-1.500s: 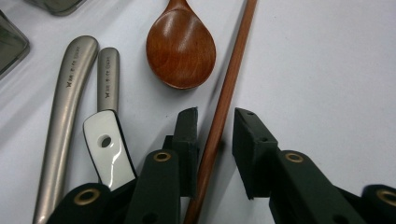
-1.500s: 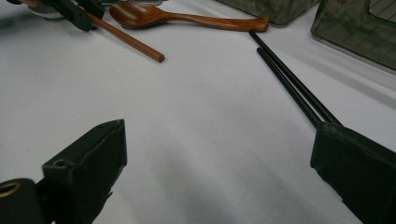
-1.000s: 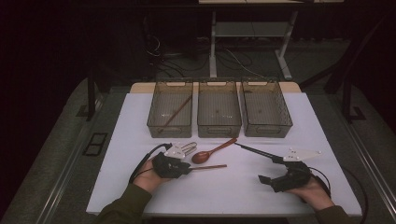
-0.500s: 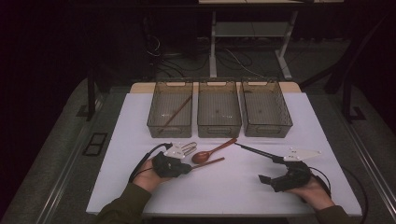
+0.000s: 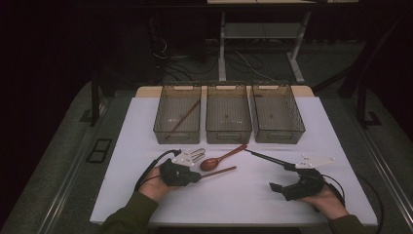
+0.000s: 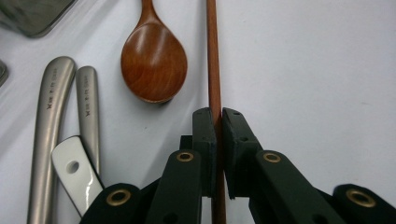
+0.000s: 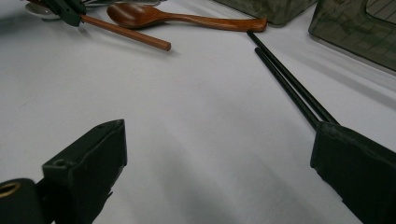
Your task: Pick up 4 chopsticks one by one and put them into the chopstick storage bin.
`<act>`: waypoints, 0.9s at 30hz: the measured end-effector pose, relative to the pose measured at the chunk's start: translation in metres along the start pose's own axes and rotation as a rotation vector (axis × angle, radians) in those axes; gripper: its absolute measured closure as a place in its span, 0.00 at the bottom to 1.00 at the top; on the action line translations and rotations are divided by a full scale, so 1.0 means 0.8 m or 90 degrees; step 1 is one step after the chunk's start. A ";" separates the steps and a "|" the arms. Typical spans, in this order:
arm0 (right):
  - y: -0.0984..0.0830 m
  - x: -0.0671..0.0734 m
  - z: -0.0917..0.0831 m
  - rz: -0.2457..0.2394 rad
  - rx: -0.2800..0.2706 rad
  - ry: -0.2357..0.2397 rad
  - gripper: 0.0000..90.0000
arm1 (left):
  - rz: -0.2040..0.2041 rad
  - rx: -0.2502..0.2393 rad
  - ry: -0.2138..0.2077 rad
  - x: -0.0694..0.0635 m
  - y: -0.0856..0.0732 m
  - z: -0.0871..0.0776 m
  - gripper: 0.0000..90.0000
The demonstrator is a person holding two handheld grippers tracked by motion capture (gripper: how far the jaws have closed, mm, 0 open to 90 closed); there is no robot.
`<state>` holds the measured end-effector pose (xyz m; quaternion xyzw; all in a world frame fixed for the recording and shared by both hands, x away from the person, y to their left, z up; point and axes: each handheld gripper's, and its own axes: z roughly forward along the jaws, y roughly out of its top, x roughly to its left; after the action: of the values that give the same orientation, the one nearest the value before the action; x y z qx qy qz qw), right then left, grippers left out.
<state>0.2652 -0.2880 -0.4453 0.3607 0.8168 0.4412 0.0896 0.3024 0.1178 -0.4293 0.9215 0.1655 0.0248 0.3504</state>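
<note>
My left gripper (image 5: 197, 176) (image 6: 218, 114) is shut on a brown wooden chopstick (image 5: 221, 171) (image 6: 213, 56); its jaws have just been closing with the stick between them. The stick points right, along the white table. A wooden spoon (image 5: 224, 157) (image 6: 154, 60) lies just beyond it. My right gripper (image 5: 280, 176) (image 7: 219, 135) rests open on the table at the right with nothing between its jaws. A pair of black chopsticks (image 5: 265, 158) (image 7: 285, 79) lies by its far jaw, running toward the spoon's handle.
Three clear bins stand in a row at the back: left (image 5: 160, 117), middle (image 5: 229, 134), right (image 5: 277, 136). The left one holds another brown chopstick (image 5: 182, 118). Metal cutlery handles (image 5: 197, 155) (image 6: 56, 107) and a white handle (image 6: 74, 168) lie beside my left gripper.
The brown chopstick's far end has swung slightly toward the spoon. Both hands have stayed in place.
</note>
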 end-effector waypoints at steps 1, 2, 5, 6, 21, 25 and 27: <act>0.000 0.000 0.000 0.001 0.000 0.000 0.04 | 0.003 0.001 -0.001 -0.001 0.001 0.000 0.93; 0.000 0.001 0.000 0.001 0.000 0.002 0.04 | 0.003 -0.001 -0.001 -0.002 0.002 0.000 0.93; 0.000 0.000 0.000 0.002 -0.004 0.000 0.04 | 0.005 0.000 -0.007 -0.004 0.003 -0.001 0.93; 0.000 0.000 0.000 0.002 -0.007 -0.001 0.04 | 0.007 -0.002 -0.008 -0.005 0.004 -0.002 0.93; -0.001 -0.002 0.001 0.009 -0.007 -0.006 0.04 | -0.011 -0.038 -0.017 -0.008 0.012 -0.015 0.93; -0.001 -0.002 0.002 0.007 -0.008 -0.005 0.04 | -0.015 -0.047 -0.017 -0.006 0.012 -0.020 0.93; -0.001 -0.002 0.002 0.007 -0.007 -0.005 0.04 | -0.019 -0.053 -0.014 -0.004 0.011 -0.023 0.93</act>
<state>0.2668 -0.2885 -0.4470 0.3662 0.8120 0.4450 0.0925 0.2994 0.1221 -0.4093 0.9037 0.1739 0.0162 0.3909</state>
